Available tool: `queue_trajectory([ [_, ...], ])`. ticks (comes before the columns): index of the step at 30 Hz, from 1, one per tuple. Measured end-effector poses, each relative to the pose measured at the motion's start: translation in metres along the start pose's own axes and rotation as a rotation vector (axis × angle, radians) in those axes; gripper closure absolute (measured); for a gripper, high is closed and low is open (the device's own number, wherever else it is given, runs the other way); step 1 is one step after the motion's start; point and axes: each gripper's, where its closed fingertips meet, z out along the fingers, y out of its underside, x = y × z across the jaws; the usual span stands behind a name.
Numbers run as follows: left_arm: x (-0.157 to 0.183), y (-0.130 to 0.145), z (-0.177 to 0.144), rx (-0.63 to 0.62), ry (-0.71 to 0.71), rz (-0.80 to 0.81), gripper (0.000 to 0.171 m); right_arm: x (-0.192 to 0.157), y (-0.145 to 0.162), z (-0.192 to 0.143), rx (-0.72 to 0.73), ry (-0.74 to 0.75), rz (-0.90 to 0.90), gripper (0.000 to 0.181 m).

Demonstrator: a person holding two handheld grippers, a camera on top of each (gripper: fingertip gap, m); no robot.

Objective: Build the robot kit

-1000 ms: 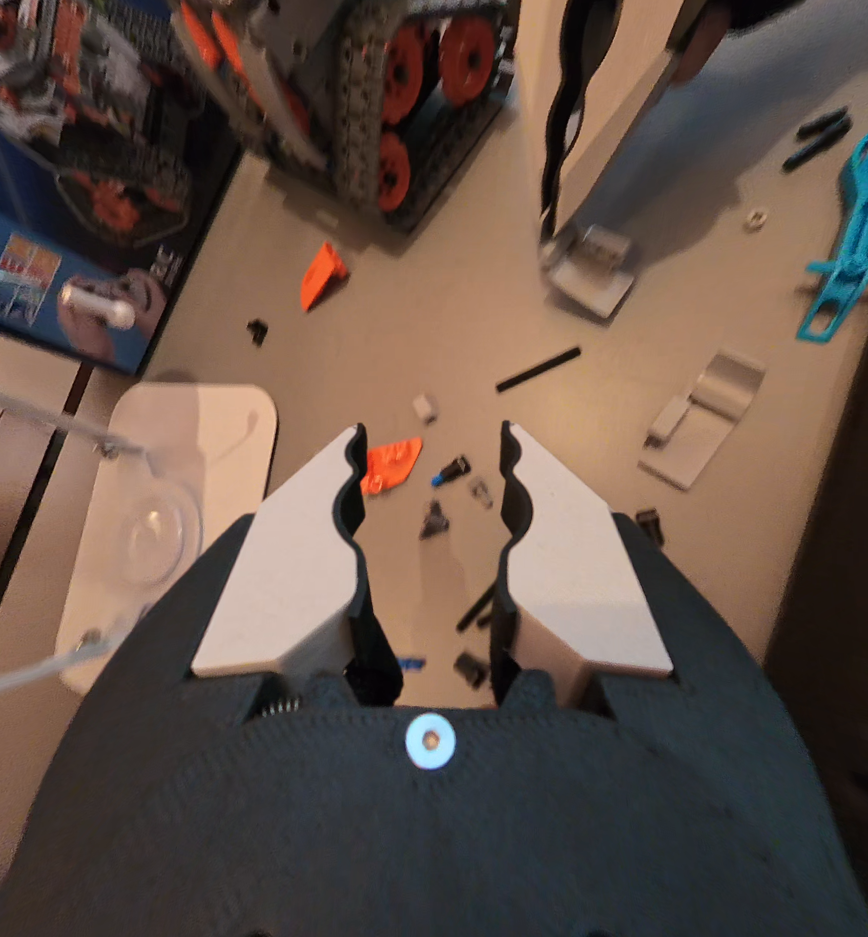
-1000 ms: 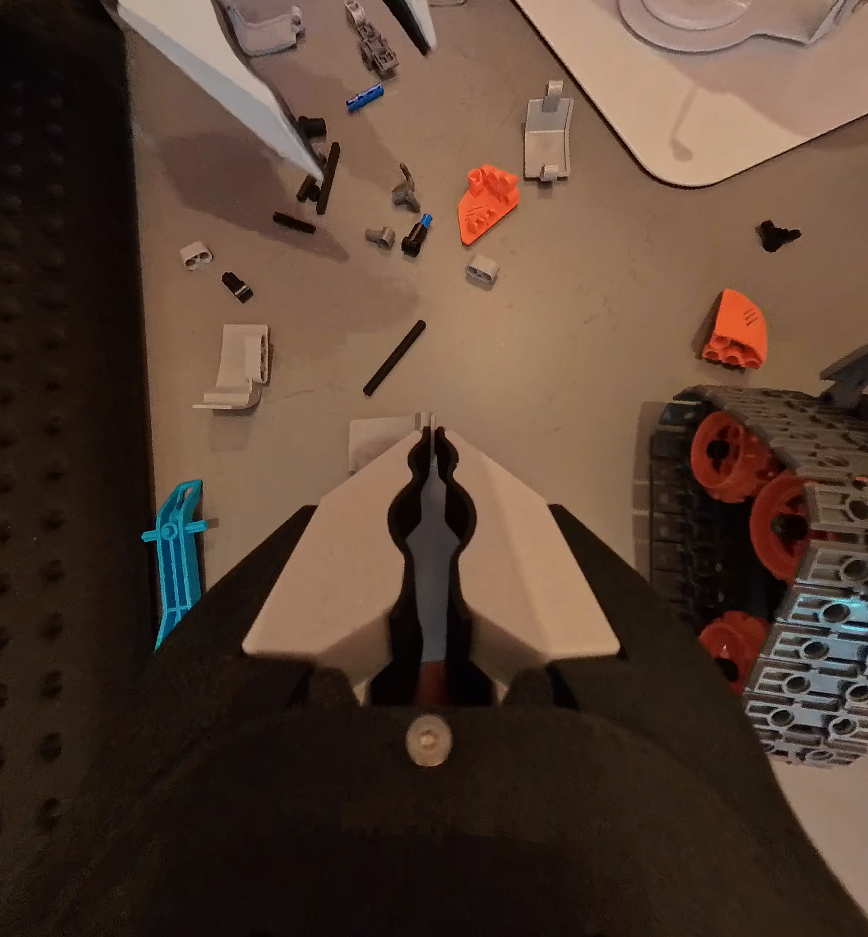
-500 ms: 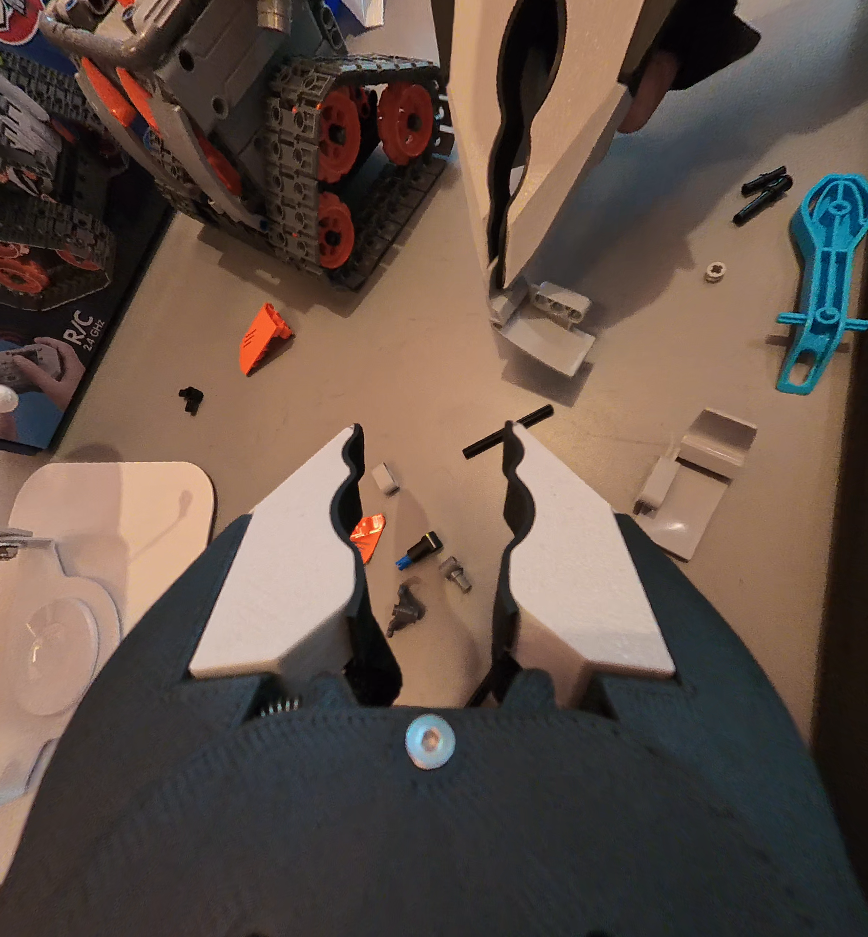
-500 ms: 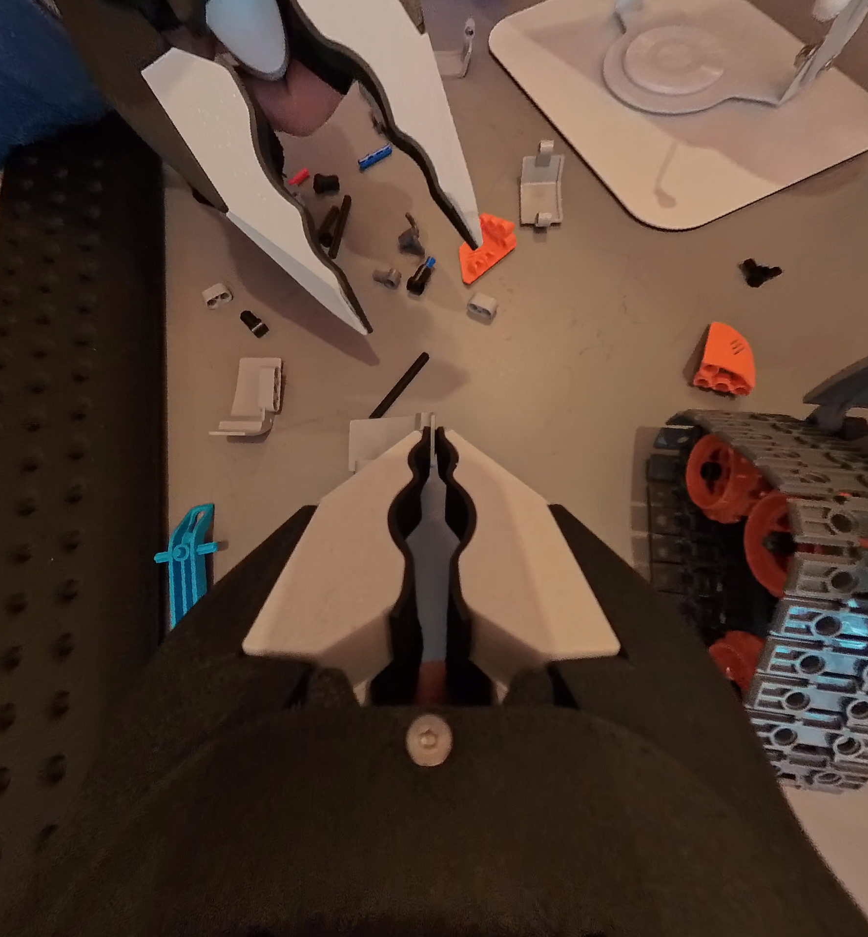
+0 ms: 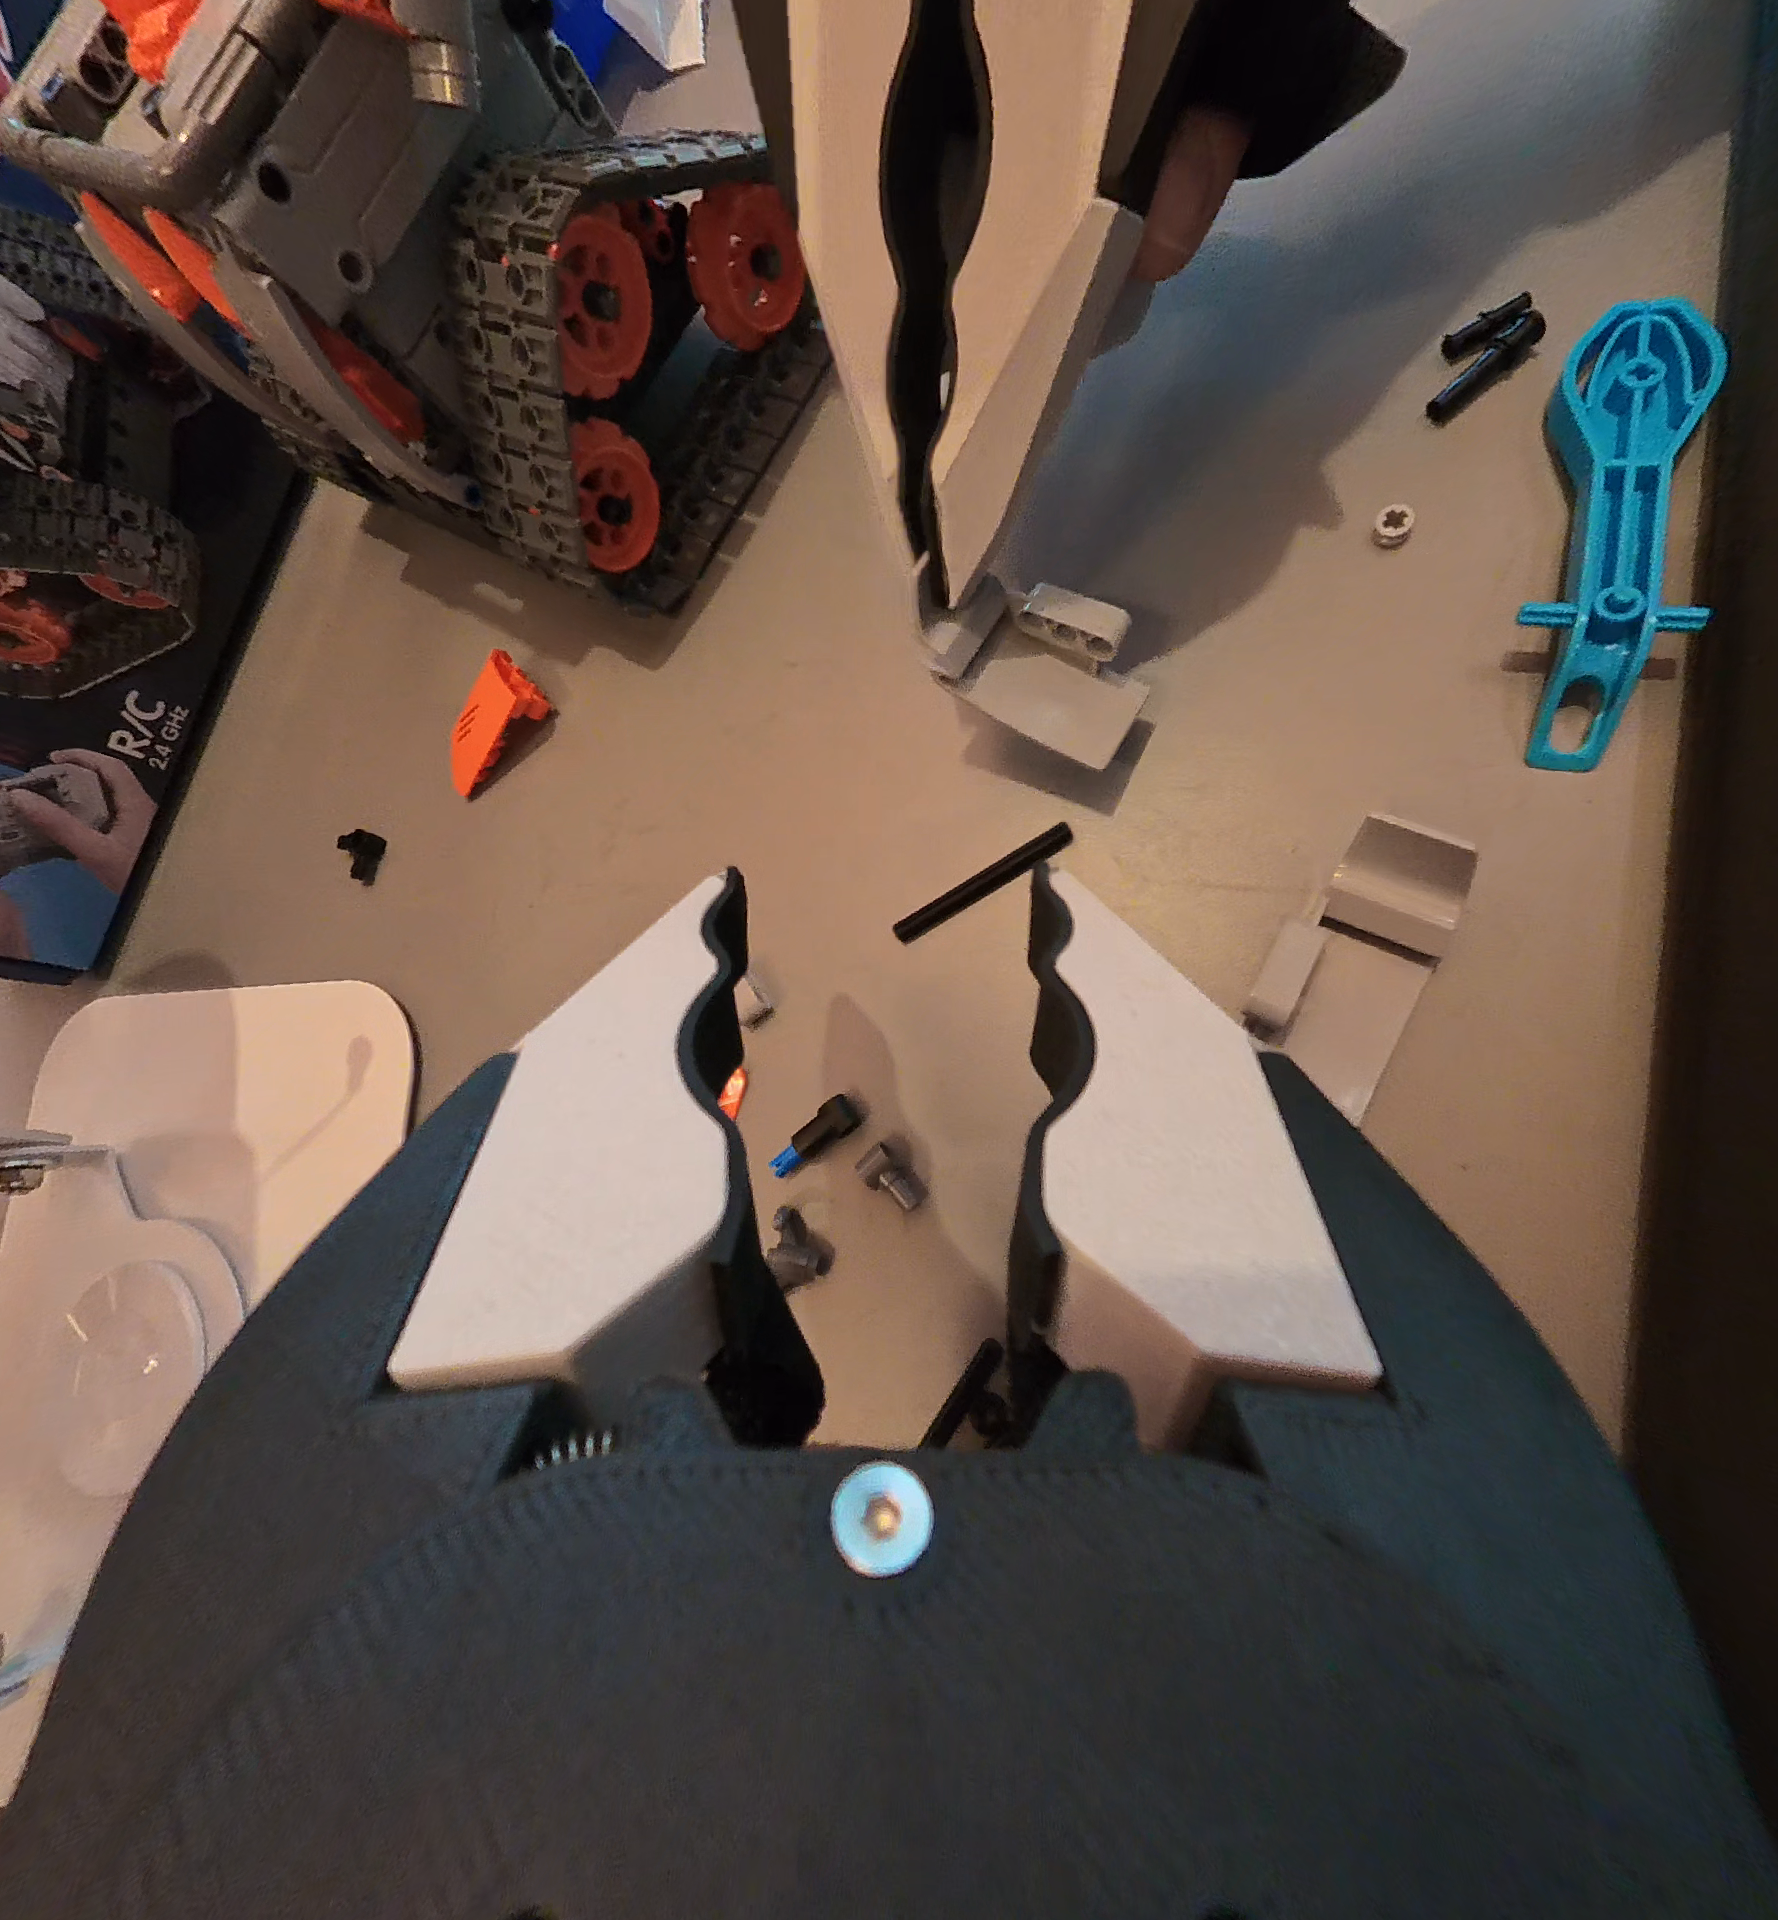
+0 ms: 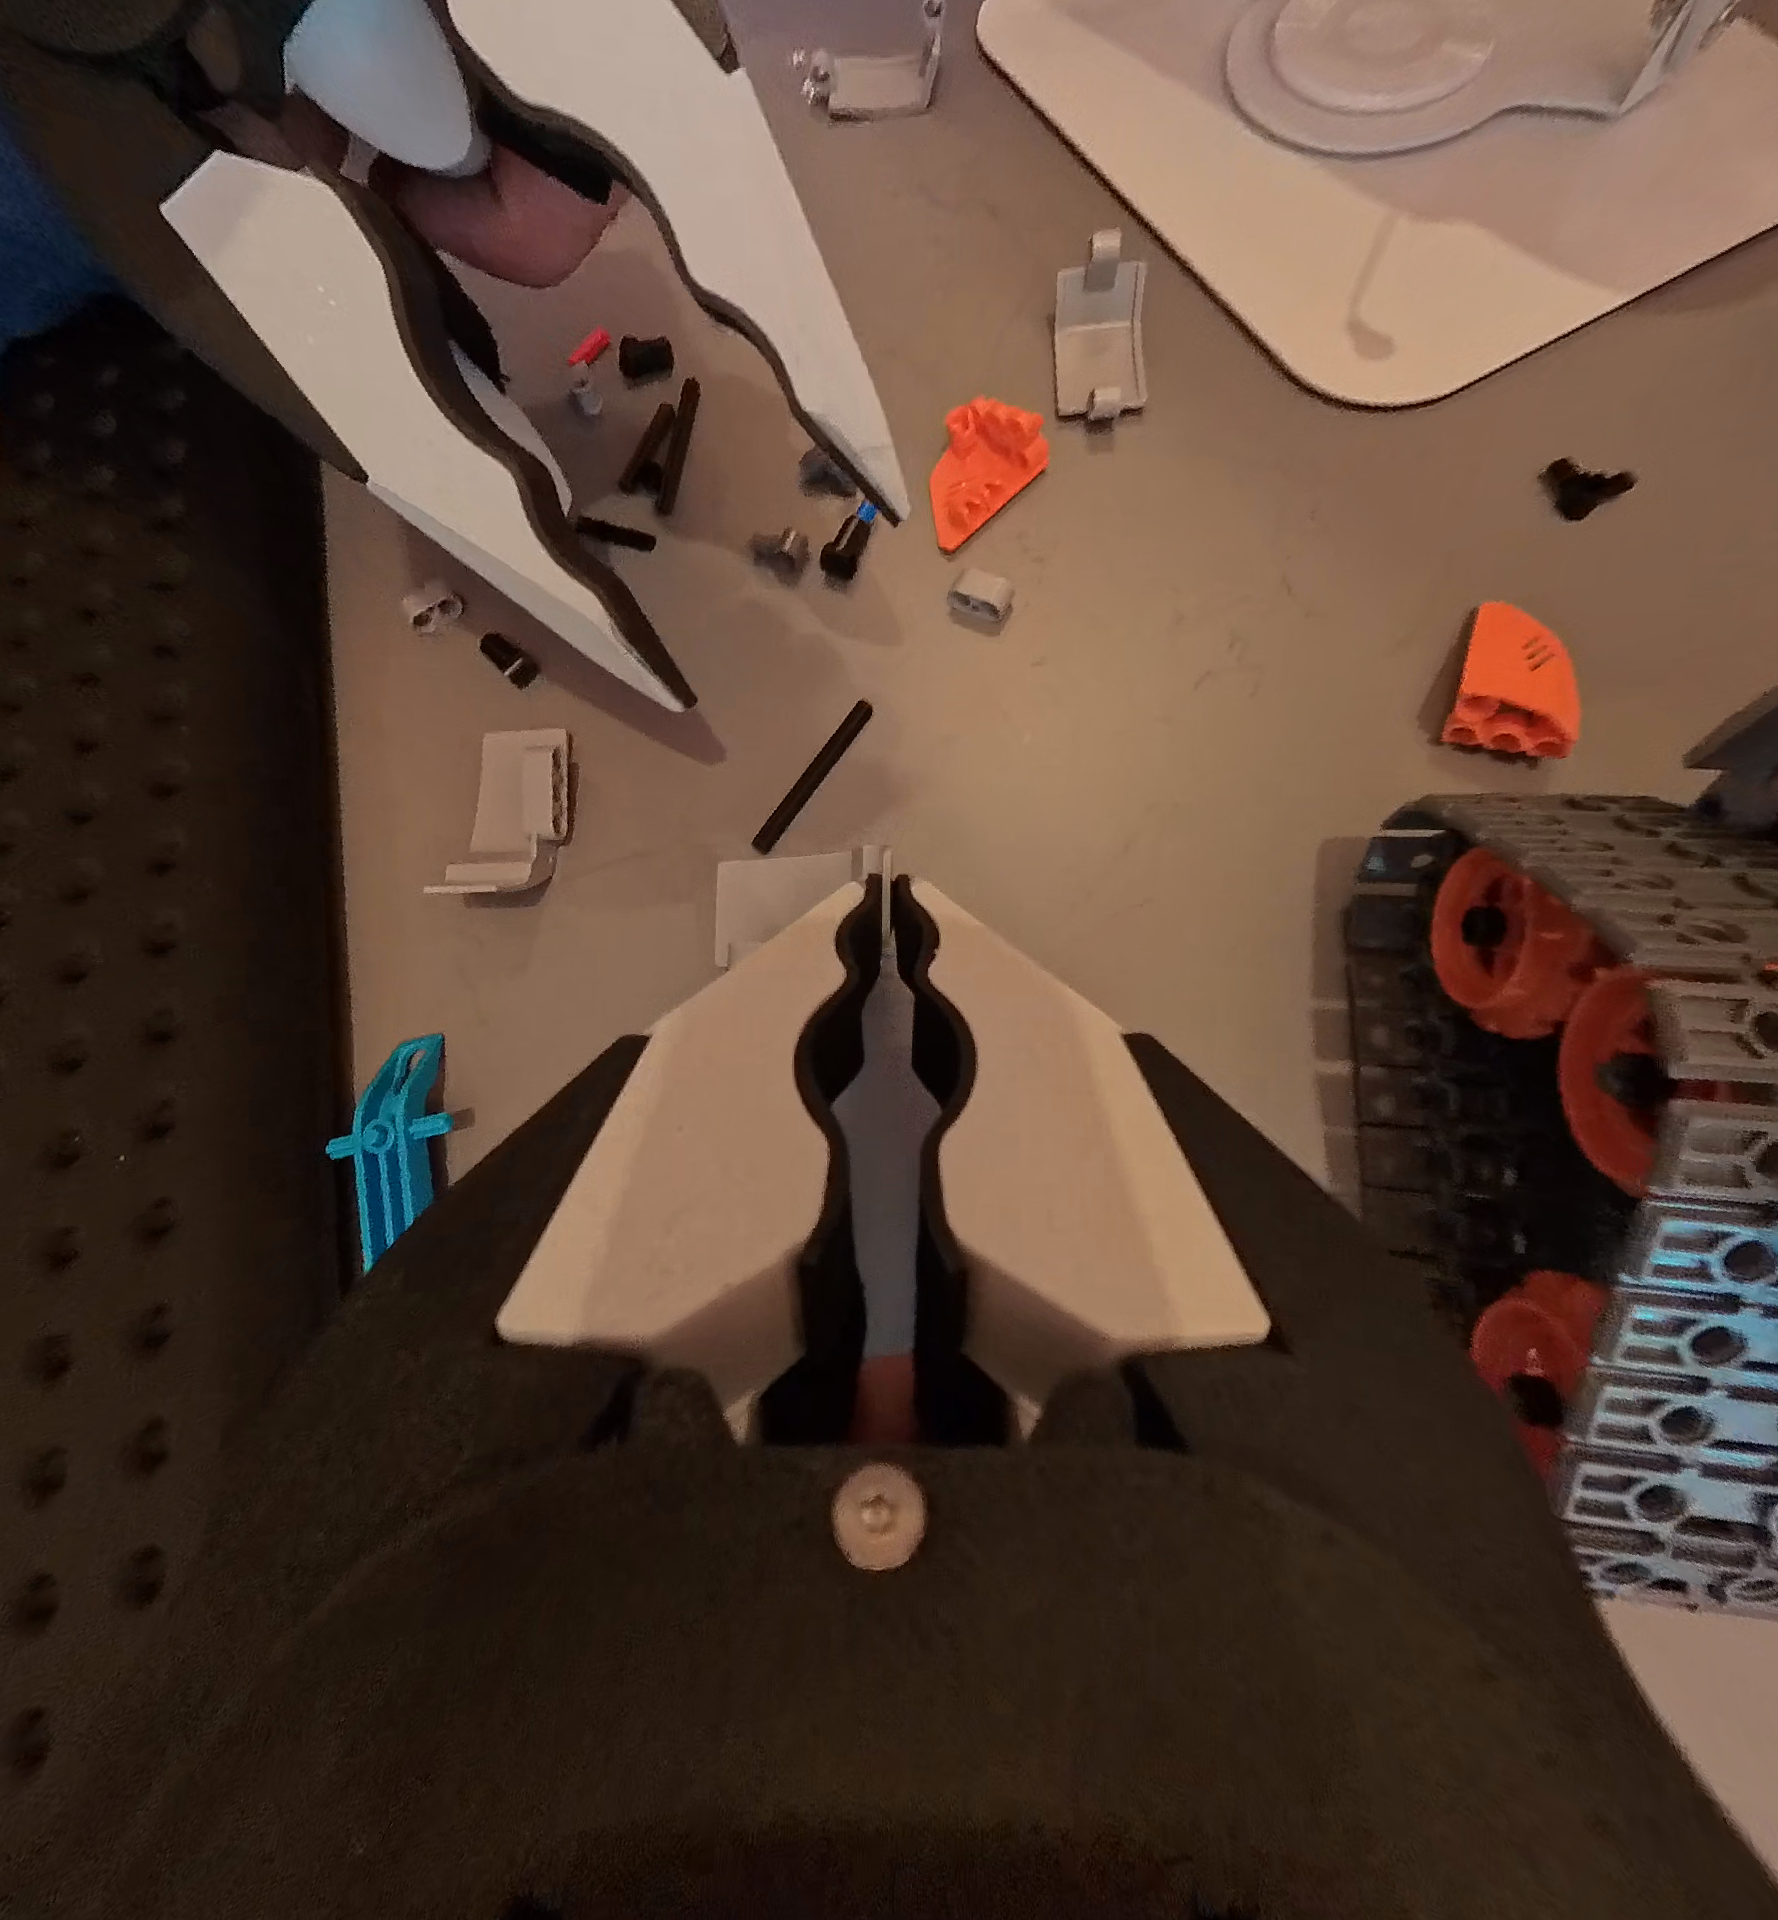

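My left gripper (image 5: 885,888) is open and empty, low over small loose parts: a black pin with a blue end (image 5: 820,1130), a grey connector (image 5: 890,1174) and a dark grey piece (image 5: 797,1250) lie between its fingers. A black axle (image 5: 978,883) lies just past the tips. My right gripper (image 6: 880,883) is shut on a grey curved panel (image 6: 771,896), held low at the table. In the left wrist view it (image 5: 932,582) comes down from the top with the panel (image 5: 1051,691). In the right wrist view the left gripper (image 6: 786,603) shows at the upper left.
A grey and orange tracked vehicle model (image 5: 552,343) (image 6: 1591,1143) stands beside the grippers, next to its printed box (image 5: 33,623). An orange wedge (image 5: 495,717), an orange panel (image 6: 984,473), a turquoise tool (image 5: 1612,520), another grey panel (image 5: 1373,935) and a white board (image 5: 220,1091) lie around. The gap from one gripper's tips to the other's is roughly 7 centimeters. It is some 4 centimeters from my left tips to the black axle (image 5: 978,883). It is also in sight in the right wrist view (image 6: 810,749).
My left gripper has moved forward over the small parts, toward the right gripper, still open. The right gripper has stayed shut on the grey panel, almost still.
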Motion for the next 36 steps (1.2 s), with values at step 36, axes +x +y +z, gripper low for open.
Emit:
queue_trajectory([
  [36,0.052,-0.010,0.016,-0.056,0.119,0.185,0.134,-0.003,0.012,0.004,-0.072,-0.013,-0.007,0.181],
])
